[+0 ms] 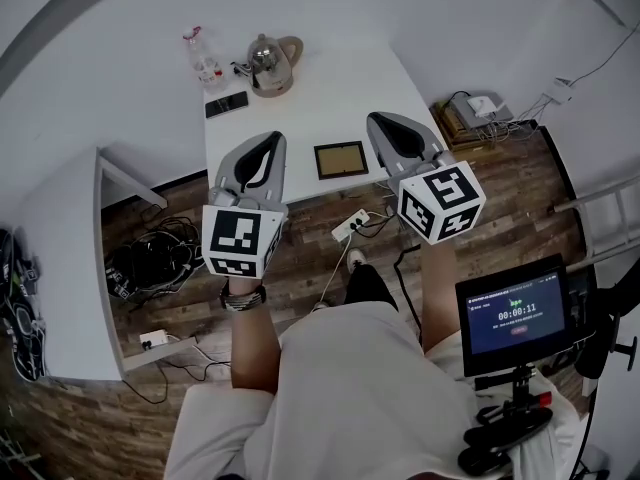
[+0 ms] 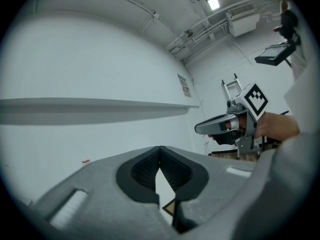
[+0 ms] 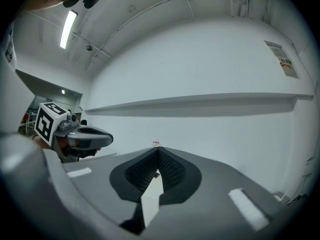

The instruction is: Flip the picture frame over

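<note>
1. The left gripper [image 1: 266,140], a smooth grey wedge, is held with its jaws together on nothing. The ribbed black pads [image 2: 145,171] are shown only in the gripper views.
2. The picture frame [image 1: 341,159], a small dark-edged rectangle with a brownish panel, lies flat near the front edge of the white table [image 1: 300,98], between the grippers and untouched. Only one corner of it is glimpsed in the left gripper view.
3. The right gripper [image 1: 384,120] is likewise closed and empty.

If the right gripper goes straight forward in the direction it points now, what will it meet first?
Probably the white wall behind the table: the right gripper, shut and empty, points level above the tabletop. Depth is unclear.
</note>
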Demonstrator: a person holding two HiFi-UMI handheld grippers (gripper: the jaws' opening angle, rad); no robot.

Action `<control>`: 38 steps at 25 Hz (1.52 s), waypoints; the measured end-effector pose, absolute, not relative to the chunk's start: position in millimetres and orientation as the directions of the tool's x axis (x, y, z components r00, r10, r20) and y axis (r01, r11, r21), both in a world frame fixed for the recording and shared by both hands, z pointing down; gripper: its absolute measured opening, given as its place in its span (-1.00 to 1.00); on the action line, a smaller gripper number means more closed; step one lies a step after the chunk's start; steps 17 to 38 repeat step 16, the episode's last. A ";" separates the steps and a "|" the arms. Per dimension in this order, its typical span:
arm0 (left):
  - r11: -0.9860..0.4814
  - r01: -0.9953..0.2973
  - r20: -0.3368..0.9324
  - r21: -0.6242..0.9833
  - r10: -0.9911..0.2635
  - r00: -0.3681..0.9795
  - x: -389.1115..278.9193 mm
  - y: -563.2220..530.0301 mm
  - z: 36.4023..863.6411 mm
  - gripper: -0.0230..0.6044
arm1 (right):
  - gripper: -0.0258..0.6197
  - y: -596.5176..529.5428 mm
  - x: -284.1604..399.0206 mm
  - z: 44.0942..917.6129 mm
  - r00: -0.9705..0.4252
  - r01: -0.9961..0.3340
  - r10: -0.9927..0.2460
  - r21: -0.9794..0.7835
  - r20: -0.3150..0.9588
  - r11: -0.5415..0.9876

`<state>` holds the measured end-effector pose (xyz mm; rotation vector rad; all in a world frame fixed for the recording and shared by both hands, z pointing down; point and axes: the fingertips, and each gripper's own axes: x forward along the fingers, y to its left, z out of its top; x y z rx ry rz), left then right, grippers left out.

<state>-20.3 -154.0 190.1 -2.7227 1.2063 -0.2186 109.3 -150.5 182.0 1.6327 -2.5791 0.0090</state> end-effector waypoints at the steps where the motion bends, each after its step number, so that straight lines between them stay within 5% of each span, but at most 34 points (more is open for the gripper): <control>1: -0.663 -0.722 0.072 -0.198 -0.744 0.664 -21.2 -154.7 190.8 -0.92 | -0.92 -150.9 109.5 182.7 -0.423 -0.903 -0.903 0.043 0.080 0.427; 38: -0.680 -0.711 0.093 -0.179 -0.731 0.676 -14.5 -162.6 202.0 -0.92 | -0.92 -158.0 120.9 192.3 -0.395 -0.915 -0.912 0.038 0.106 0.401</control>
